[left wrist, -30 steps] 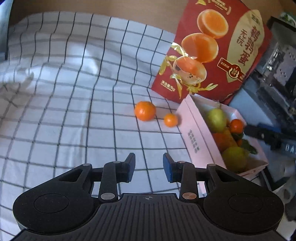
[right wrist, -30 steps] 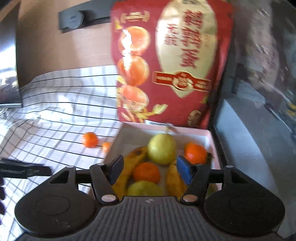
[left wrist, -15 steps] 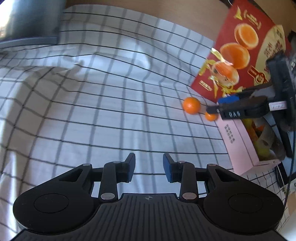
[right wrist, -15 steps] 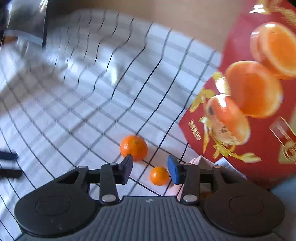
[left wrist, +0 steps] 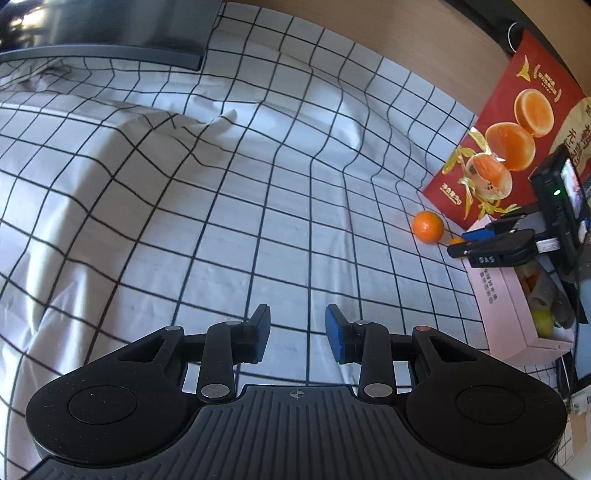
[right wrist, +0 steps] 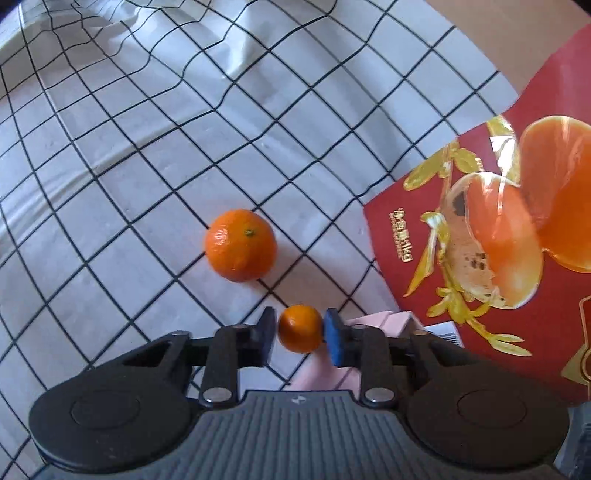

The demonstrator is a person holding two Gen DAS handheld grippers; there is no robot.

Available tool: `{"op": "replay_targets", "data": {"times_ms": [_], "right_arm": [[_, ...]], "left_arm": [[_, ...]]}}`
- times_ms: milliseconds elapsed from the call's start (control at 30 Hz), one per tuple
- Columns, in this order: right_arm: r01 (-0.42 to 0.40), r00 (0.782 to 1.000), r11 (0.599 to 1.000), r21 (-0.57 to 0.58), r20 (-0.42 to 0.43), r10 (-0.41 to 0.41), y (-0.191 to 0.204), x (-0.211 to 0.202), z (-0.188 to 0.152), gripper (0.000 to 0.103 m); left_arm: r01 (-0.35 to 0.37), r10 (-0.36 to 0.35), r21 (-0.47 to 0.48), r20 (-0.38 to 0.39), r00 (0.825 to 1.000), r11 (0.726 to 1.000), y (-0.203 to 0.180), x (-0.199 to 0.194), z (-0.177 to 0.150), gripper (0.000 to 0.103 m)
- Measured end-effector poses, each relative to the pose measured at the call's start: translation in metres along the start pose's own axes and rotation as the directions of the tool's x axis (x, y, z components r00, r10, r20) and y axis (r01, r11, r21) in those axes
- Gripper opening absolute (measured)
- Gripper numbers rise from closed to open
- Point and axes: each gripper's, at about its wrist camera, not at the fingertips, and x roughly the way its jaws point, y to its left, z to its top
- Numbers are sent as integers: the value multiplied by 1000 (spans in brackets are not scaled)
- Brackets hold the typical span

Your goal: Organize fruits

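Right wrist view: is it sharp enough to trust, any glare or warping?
Right wrist view: small orange between the right claw pads is sharp; tablecloth grid bows from fisheye; red bag shows glare. Left wrist view: sharp, a soft shadow crossing the cloth's left side.

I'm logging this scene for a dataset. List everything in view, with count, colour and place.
Large orange: 1, orange, on the cloth, left of the red package.
Small orange: 1, orange, on the cloth between the right claw's pads.
Pink box: 1, pink, right edge of the cloth, fruit inside.
Red package: 1, red with gold and orange print, standing behind the pink box.
Checked cloth: 1, white with black grid, covering the surface.
Dark slab: 1, black, far left on the cloth.
Left claw: 1, black with blue pads, open over bare cloth.
Right claw: 1, black with blue pads, around the small orange; contact unclear.
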Motion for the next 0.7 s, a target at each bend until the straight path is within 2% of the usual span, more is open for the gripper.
{"op": "replay_targets", "data": {"times_ms": [133, 300, 333, 400, 500, 600, 700], "right_arm": [[-35, 998, 998, 46, 62, 32, -1, -24, -11, 26], [-165, 978, 978, 128, 147, 146, -5, -63, -28, 26], [-210, 969, 966, 150, 164, 185, -6, -72, -32, 26], [-324, 936, 928, 186, 202, 287, 2, -89, -42, 26], [-438, 889, 883, 171, 229, 396, 29, -103, -62, 26], [-458, 873, 877, 143, 257, 414, 59, -106, -83, 26], [-443, 876, 883, 156, 284, 390, 72, -105, -101, 27]], "left_arm": [[14, -14, -2, -20, 1000, 1000, -8, 2, -4, 36], [38, -37, 26, -21, 999, 999, -25, 1, -9, 36], [40, -40, 31, -21, 999, 999, -28, 1, -10, 37], [36, -36, 29, -24, 999, 999, -31, 1, -11, 37], [26, -25, 32, -31, 999, 999, -34, 1, -14, 37], [11, -9, 52, -38, 999, 999, -38, 0, -16, 37], [7, -3, 75, -51, 999, 997, -45, 2, -16, 37]]}}
